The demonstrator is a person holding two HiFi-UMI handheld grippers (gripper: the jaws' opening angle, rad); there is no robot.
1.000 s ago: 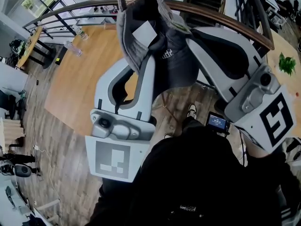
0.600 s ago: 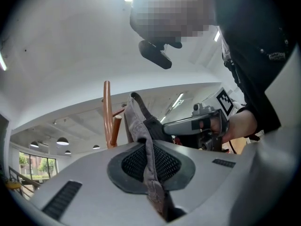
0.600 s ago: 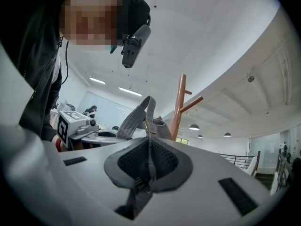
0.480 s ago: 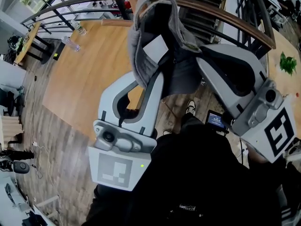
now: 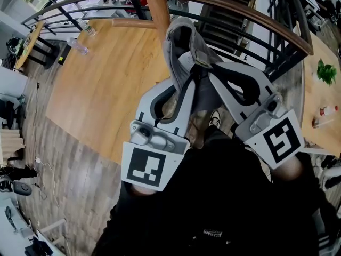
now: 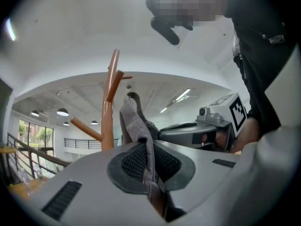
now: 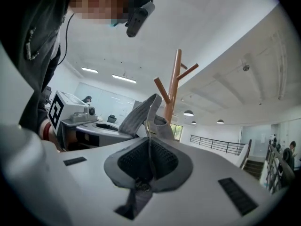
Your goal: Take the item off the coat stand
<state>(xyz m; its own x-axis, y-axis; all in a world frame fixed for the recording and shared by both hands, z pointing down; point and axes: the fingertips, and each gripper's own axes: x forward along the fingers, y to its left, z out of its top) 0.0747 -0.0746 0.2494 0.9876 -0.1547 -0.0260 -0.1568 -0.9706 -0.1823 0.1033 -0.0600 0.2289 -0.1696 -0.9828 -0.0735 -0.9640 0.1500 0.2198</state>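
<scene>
Head view gives me a soft grey felt-like fabric garment [image 5: 184, 44], bunched just beside the smooth orange-brown wooden coat stand [image 5: 158, 9]. I cannot tell whether it touches a peg. My left tool [image 6: 149, 164] is clenched on one cloth fold between ribbed black pads [image 6: 134, 161]. My right tool [image 7: 149, 166] pinches another fold, which carries a small metal fitting. Each tool bears a black-and-white square marker cube [image 5: 146, 167].

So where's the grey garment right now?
Head view, upper centre: the garment is clamped by both the left gripper and the right gripper, just right of the coat stand.
</scene>
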